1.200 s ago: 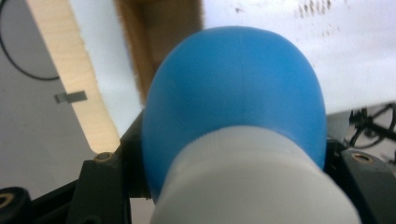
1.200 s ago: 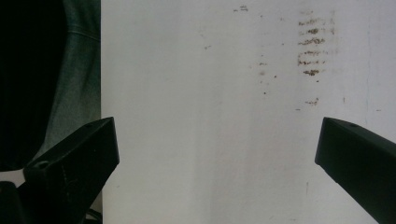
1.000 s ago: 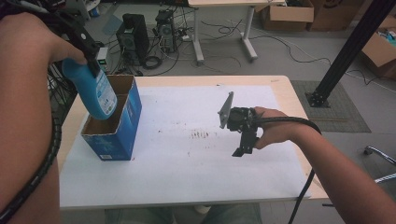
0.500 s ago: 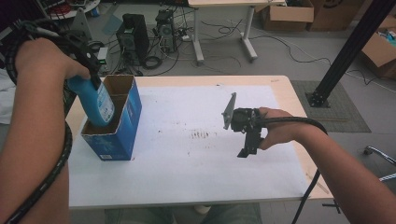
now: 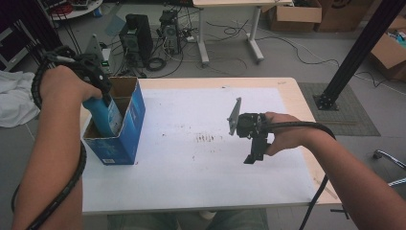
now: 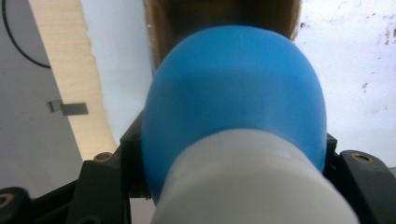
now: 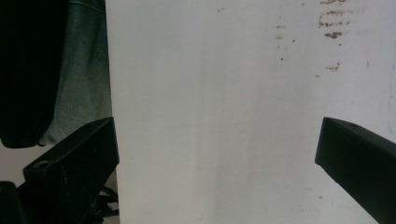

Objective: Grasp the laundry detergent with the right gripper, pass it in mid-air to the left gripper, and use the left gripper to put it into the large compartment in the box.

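Observation:
A blue bottle (image 5: 103, 116) with a white cap (image 6: 252, 186) hangs part way down inside an open blue cardboard box (image 5: 127, 129) at the table's left. My left gripper (image 5: 98, 81) is shut on the bottle near its cap end, above the box. In the left gripper view the bottle (image 6: 233, 107) bulges between the black jaws with the box's brown inside (image 6: 219, 14) beyond it. Over the middle right of the table my right gripper (image 5: 253, 151) points down, open, nothing between its jaws. In the right gripper view the gripper (image 7: 217, 158) looks at bare white table.
The white table top (image 5: 191, 163) bears faint brown marks (image 5: 206, 139) near its middle. Its wooden edge (image 5: 292, 91) runs along the far and right sides. On the floor beyond stand computer towers (image 5: 136, 33), cables, another desk's legs and cardboard boxes (image 5: 292, 17).
My left gripper has lowered the blue bottle further into the box. The right gripper has stayed over the middle right of the table, shifting only slightly.

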`<state>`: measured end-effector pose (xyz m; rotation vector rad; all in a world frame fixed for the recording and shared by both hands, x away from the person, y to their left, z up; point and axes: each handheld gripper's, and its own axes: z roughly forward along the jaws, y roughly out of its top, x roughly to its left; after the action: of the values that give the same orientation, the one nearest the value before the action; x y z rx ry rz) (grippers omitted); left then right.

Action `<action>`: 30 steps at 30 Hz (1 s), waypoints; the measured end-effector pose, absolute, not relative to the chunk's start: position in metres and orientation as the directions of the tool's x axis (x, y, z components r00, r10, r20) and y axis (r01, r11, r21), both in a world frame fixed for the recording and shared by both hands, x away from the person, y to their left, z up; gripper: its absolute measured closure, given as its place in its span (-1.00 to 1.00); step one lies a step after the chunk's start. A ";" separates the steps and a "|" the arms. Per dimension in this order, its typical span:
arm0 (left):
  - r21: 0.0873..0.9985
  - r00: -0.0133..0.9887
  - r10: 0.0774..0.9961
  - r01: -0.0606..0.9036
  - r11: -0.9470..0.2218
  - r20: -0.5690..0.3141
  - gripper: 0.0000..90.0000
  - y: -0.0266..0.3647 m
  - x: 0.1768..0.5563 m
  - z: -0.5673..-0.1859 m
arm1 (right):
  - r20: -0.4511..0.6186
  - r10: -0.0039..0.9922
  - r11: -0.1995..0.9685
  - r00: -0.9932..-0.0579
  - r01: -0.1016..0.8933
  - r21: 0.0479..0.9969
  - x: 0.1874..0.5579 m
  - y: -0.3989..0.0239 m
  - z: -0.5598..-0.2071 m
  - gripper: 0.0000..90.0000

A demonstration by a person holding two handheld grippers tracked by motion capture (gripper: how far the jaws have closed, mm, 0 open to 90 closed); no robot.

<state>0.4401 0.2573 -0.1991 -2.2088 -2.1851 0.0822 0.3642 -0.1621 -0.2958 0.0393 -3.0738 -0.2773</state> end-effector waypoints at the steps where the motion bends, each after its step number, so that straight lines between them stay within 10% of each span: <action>1: -0.066 0.012 1.000 0.998 -0.013 -0.016 -0.14 0.257 0.441 -0.203 | 0.053 -0.028 0.983 -0.998 -0.018 0.181 0.364 -0.163 -0.296 -1.00; 30: -0.137 0.032 0.999 0.990 -0.033 -0.008 -0.14 0.257 0.448 -0.289 | 0.046 -0.008 0.981 -0.999 0.001 0.196 0.363 -0.169 -0.298 -1.00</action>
<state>0.4477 0.2566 -0.2887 -2.1878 -2.1176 0.1542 0.3631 -0.1692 -0.2985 0.0059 -3.0800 -0.3049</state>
